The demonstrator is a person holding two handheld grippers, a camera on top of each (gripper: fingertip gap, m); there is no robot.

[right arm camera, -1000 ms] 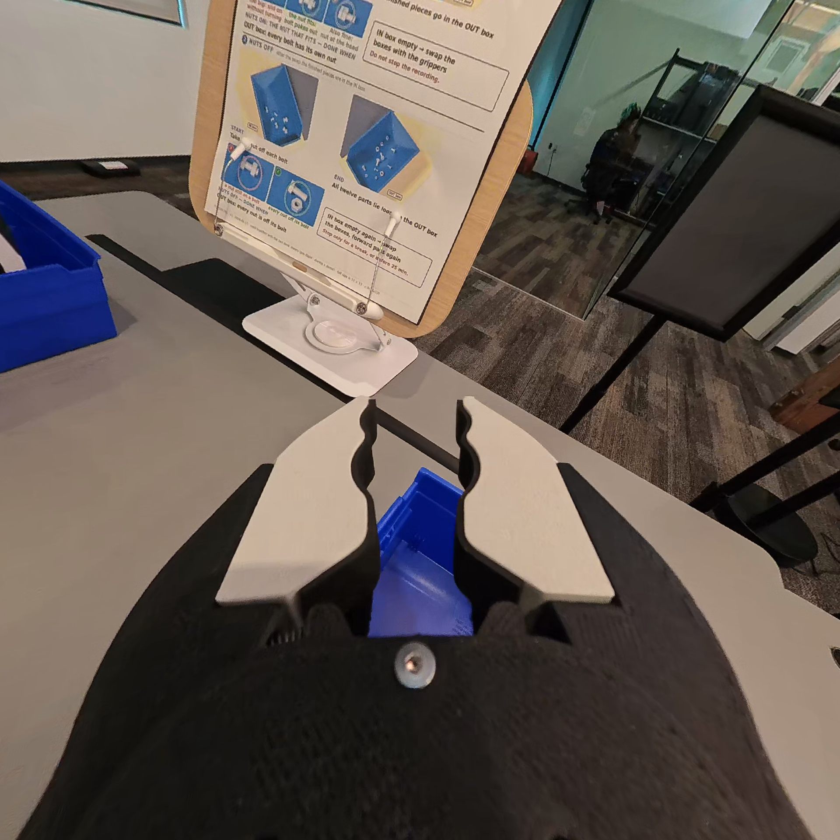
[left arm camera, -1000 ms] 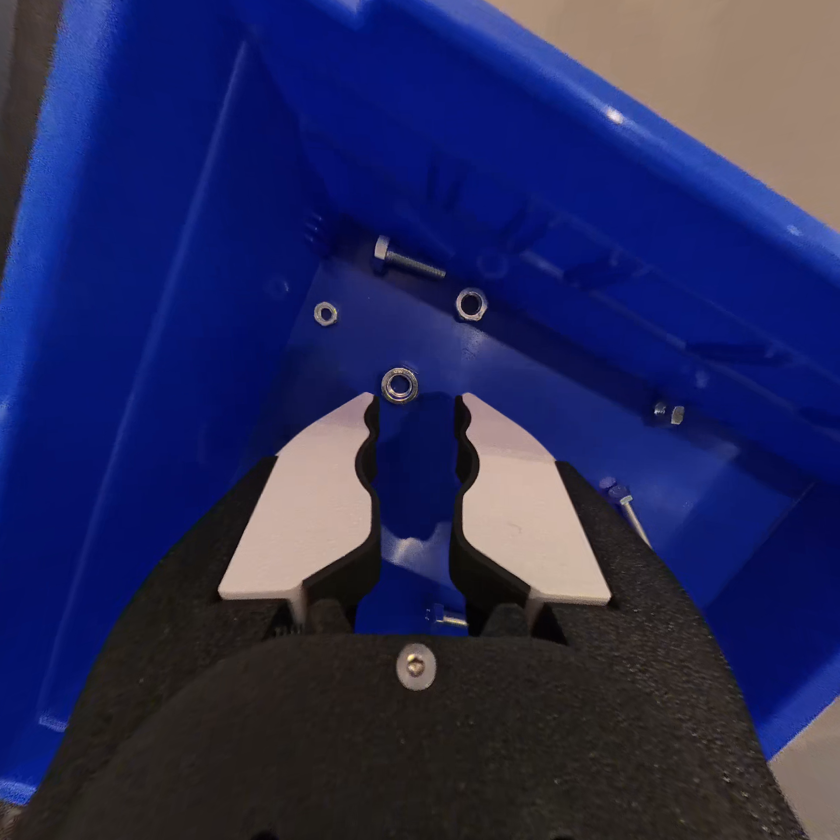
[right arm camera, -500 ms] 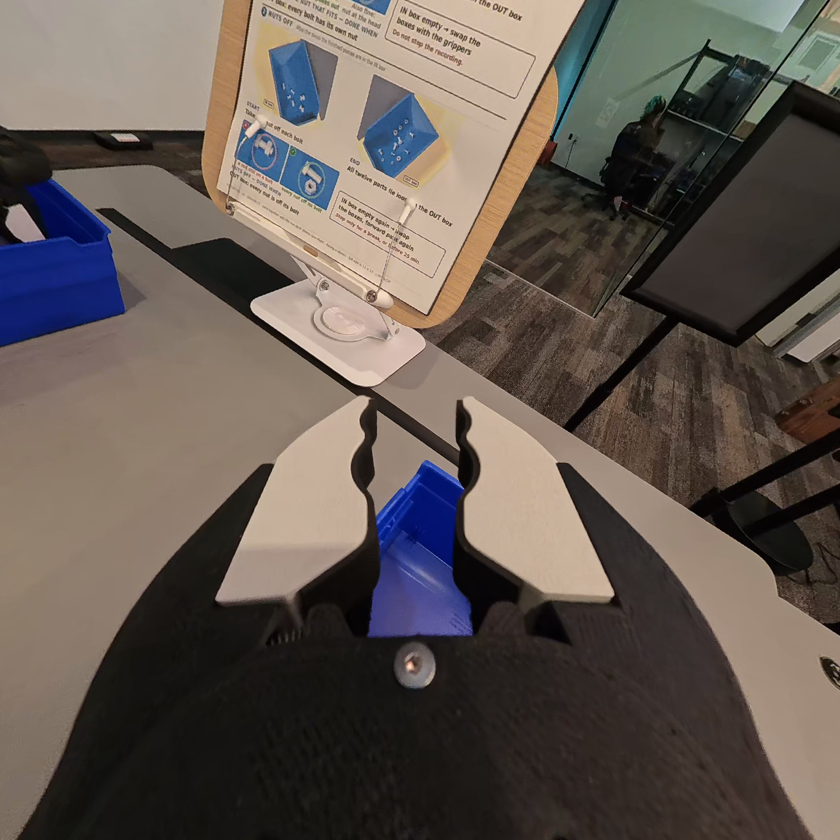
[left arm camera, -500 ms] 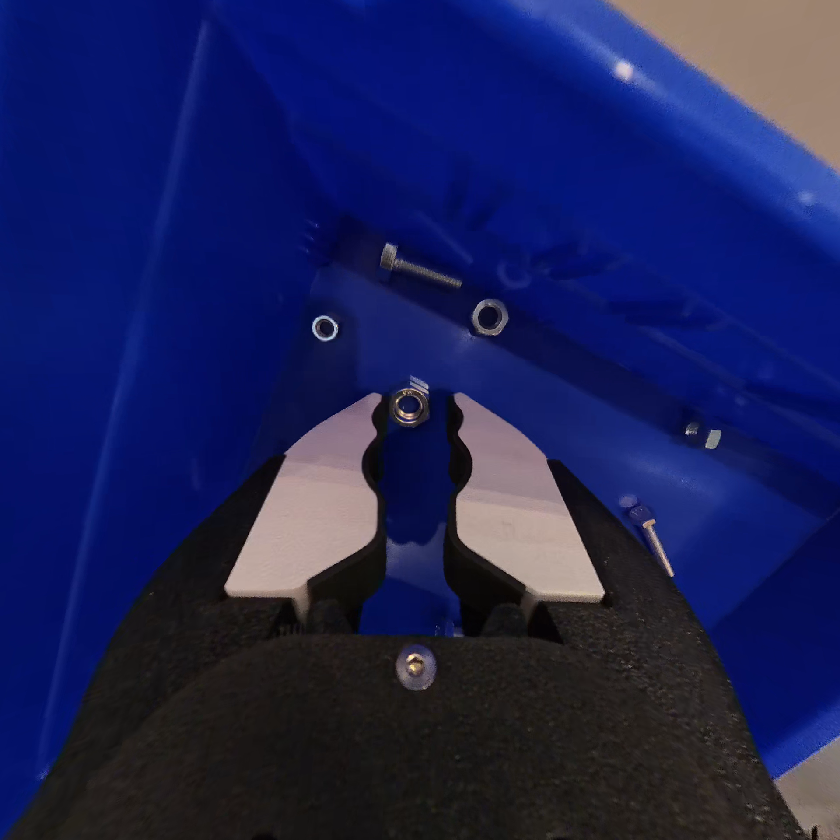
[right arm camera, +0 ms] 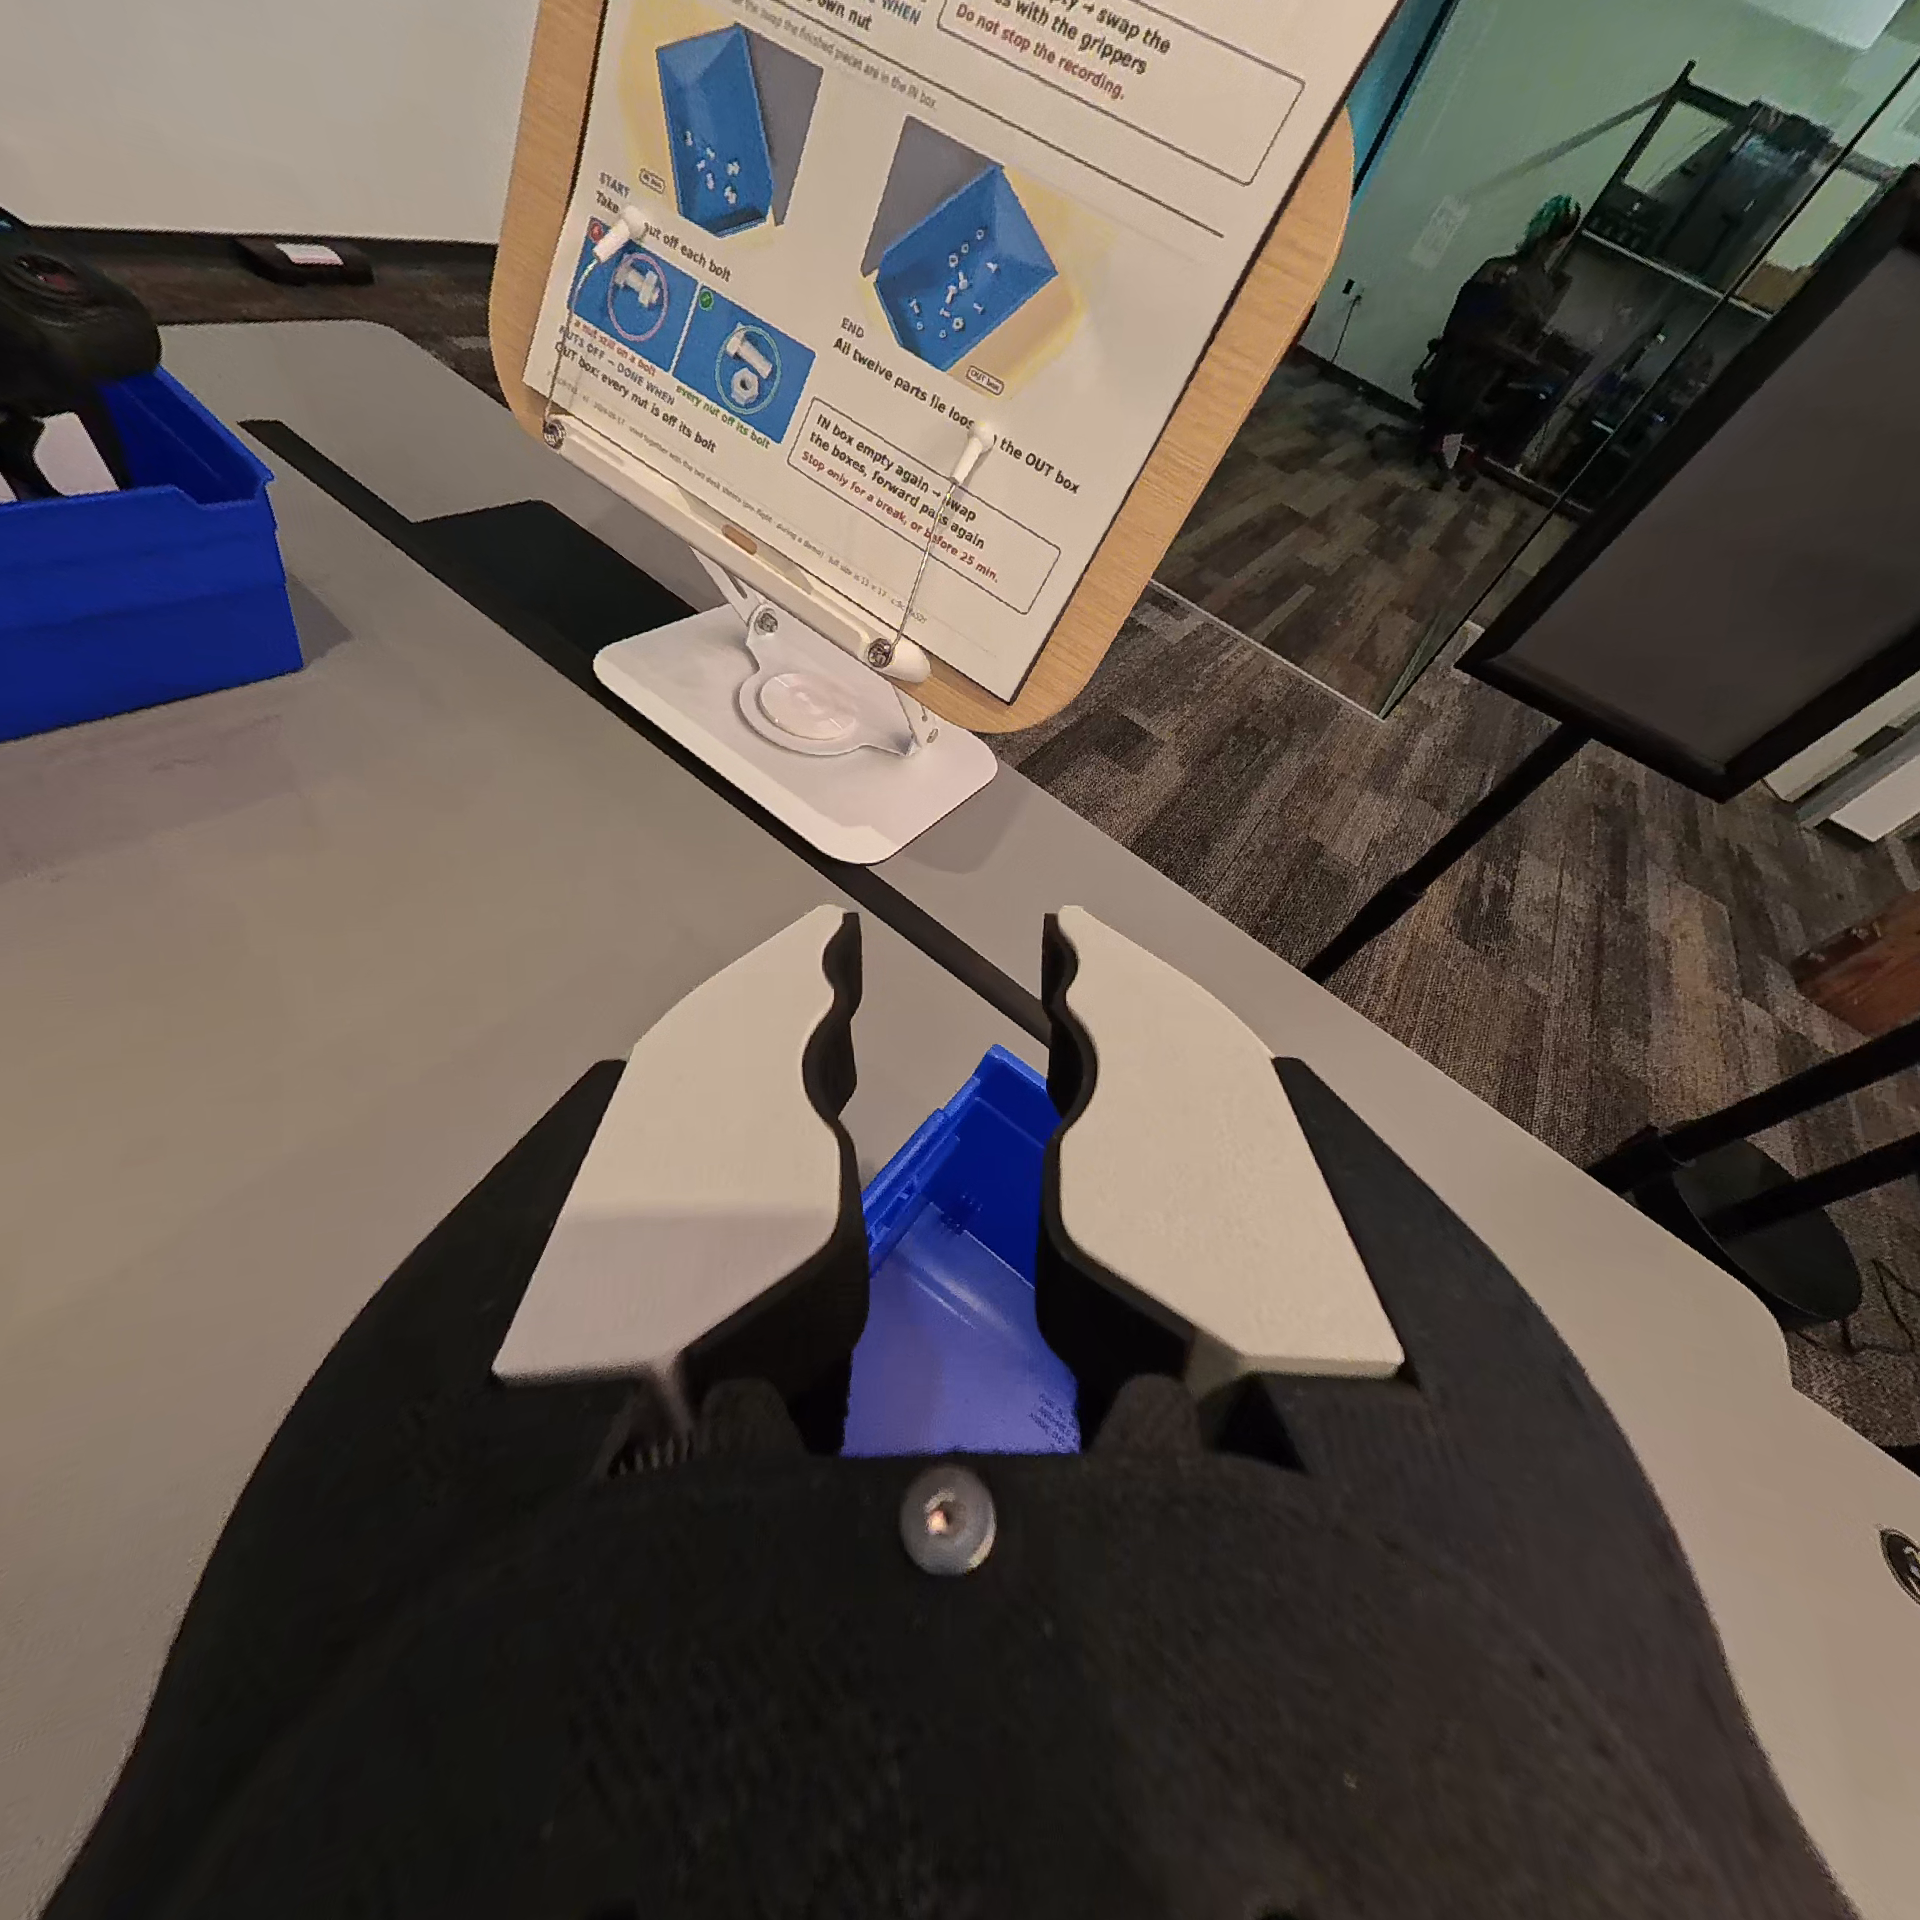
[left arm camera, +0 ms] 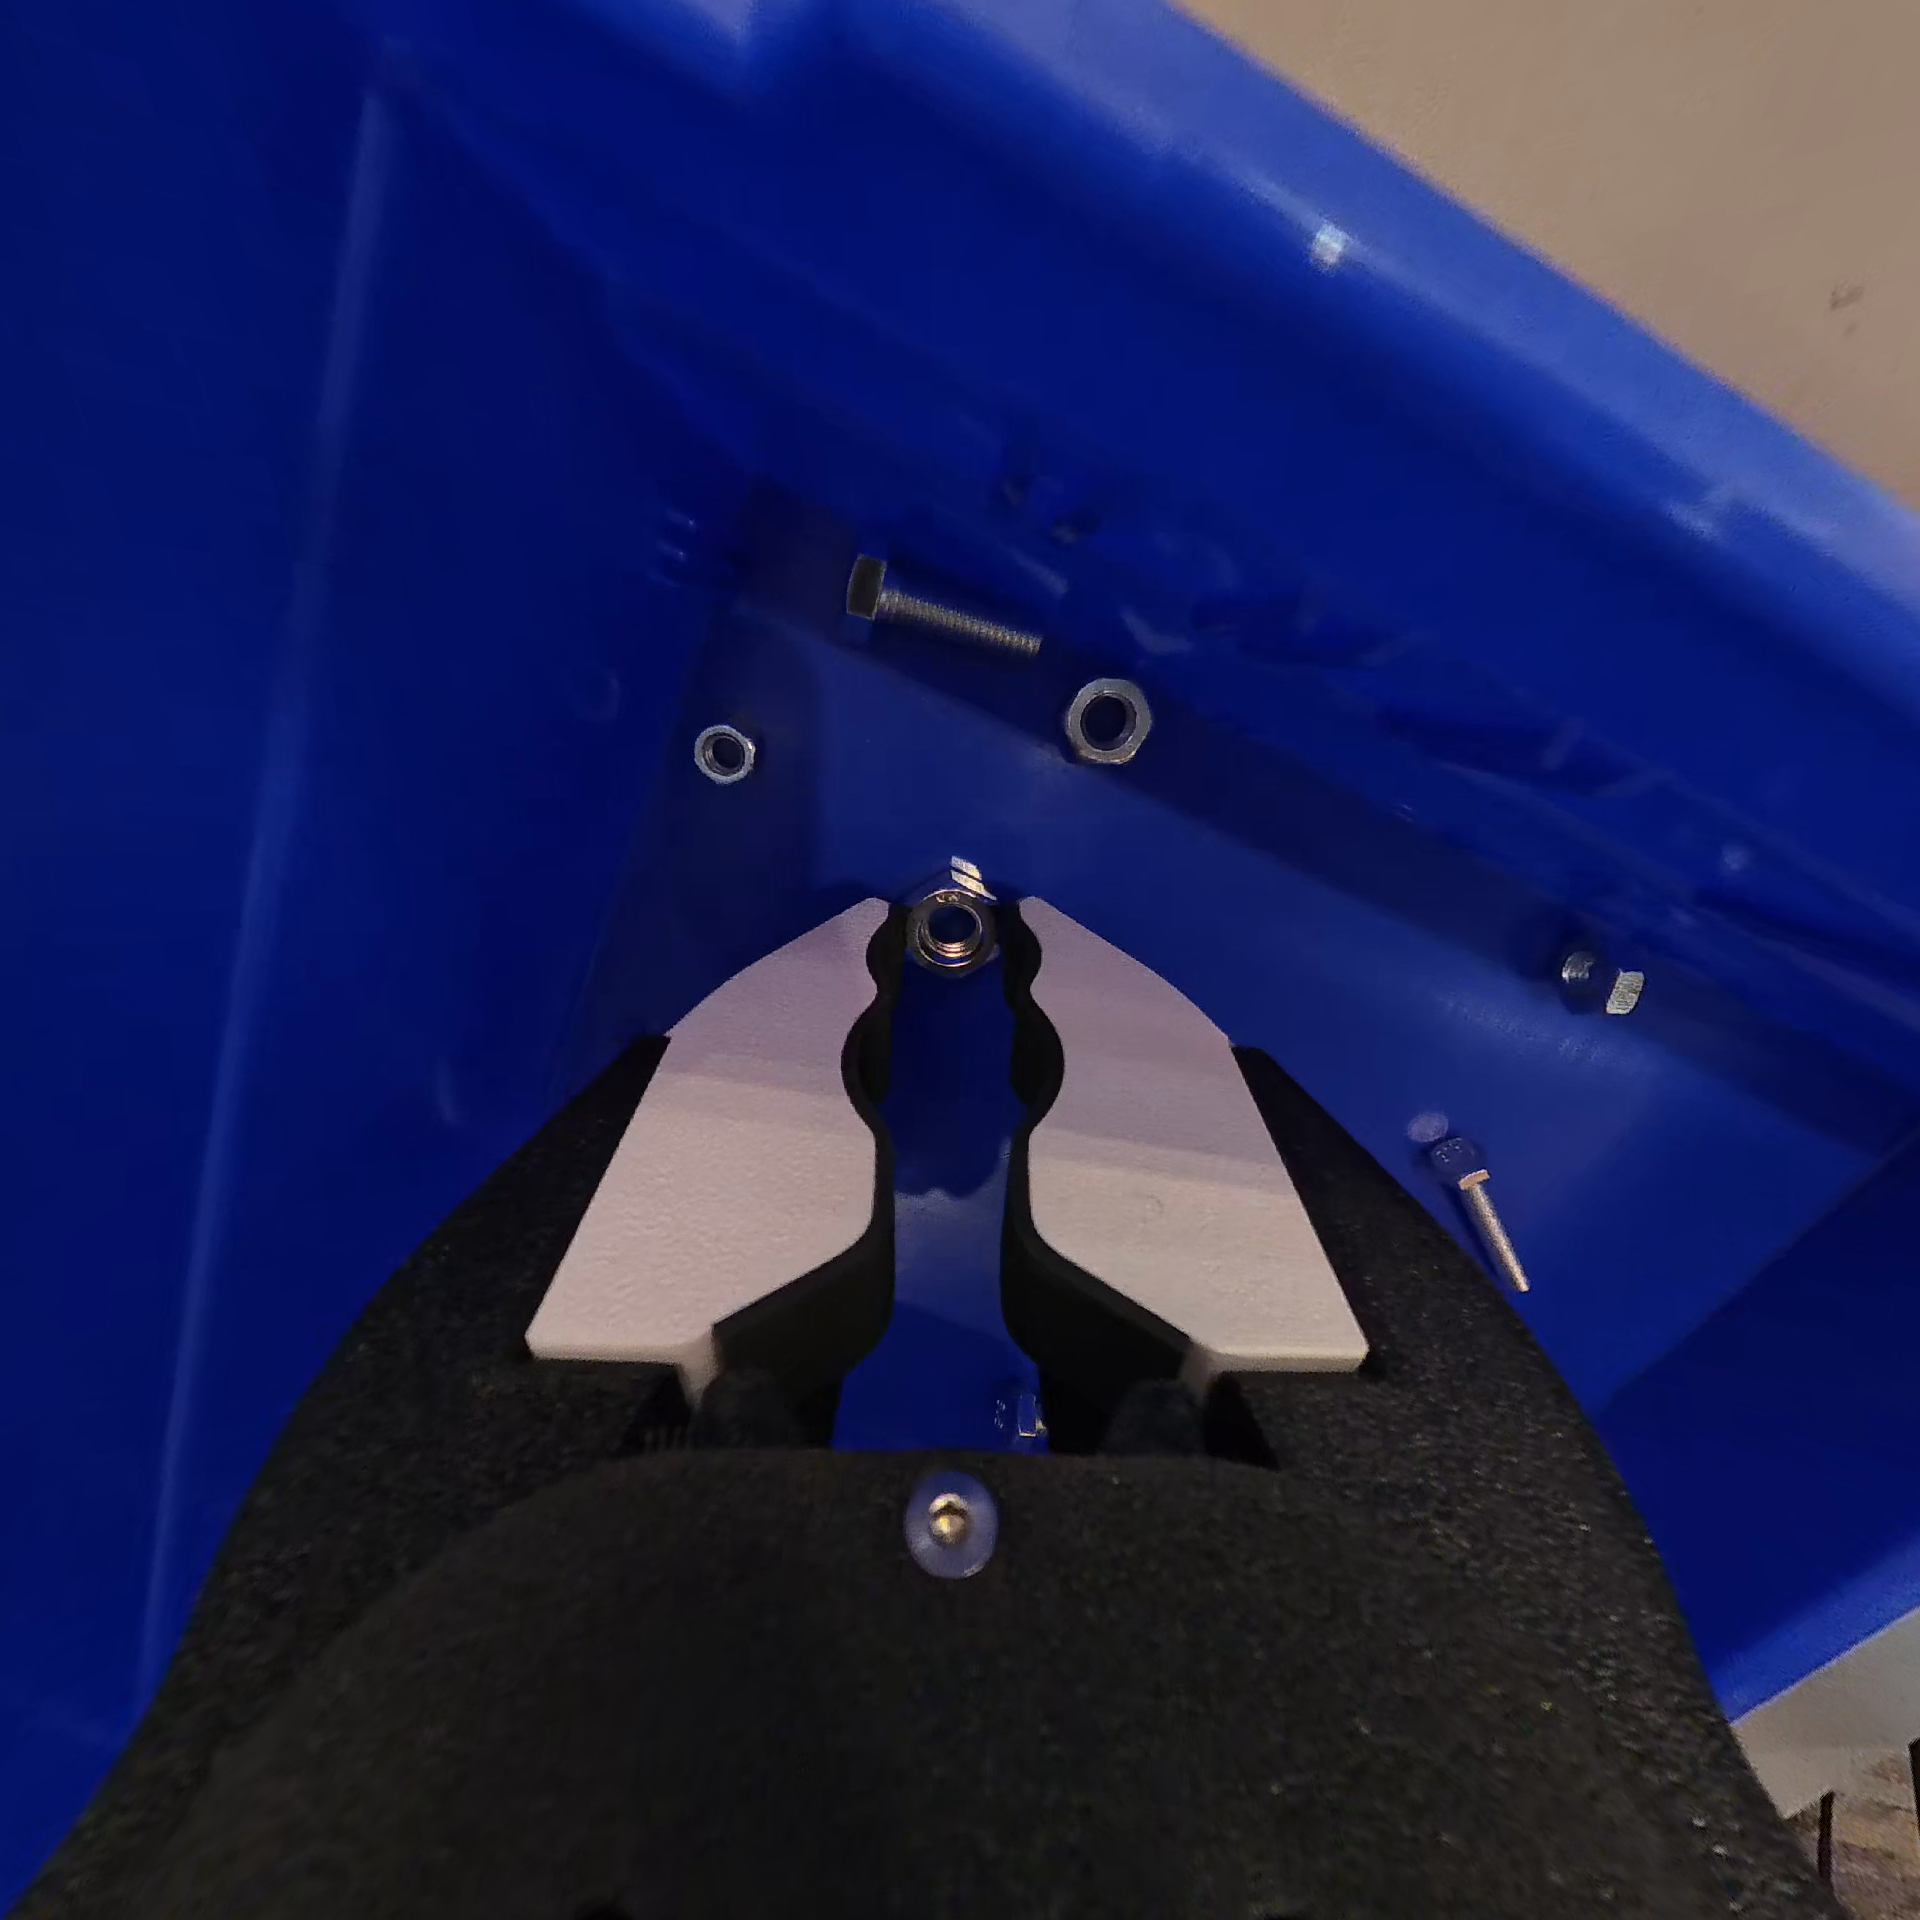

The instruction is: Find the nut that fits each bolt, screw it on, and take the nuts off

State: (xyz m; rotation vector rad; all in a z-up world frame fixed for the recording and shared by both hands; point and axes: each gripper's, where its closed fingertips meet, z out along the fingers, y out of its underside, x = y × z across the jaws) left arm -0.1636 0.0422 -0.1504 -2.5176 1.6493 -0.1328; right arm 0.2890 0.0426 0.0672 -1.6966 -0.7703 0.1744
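A: Where was the left gripper (left arm camera: 950,935) in the left wrist view?

B: It was inside the blue bin (left arm camera: 312,623), at the centre of the frame. Its jaws were narrow and held a hex nut (left arm camera: 949,932) between the 2 tips, with the threaded hole facing the camera.

A: And the other parts?

B: They lay on the bin floor. A large bolt (left arm camera: 940,619) was above the centre, against the far wall. A big nut (left arm camera: 1108,722) was just below and right of it, and a small nut (left arm camera: 726,753) was at the left. At the right of the frame a short bolt (left arm camera: 1601,986) lay near the wall, and a thin bolt (left arm camera: 1492,1229) was below it, beside the gripper body.

A: What did the right wrist view show?

B: The right gripper (right arm camera: 950,930) had its jaws wide apart and held nothing. It was above a second blue bin (right arm camera: 956,1247), seen between its fingers at the centre. An instruction board (right arm camera: 883,312) stood on the grey table (right arm camera: 312,987) at the upper centre, and the first bin showed at the left edge.
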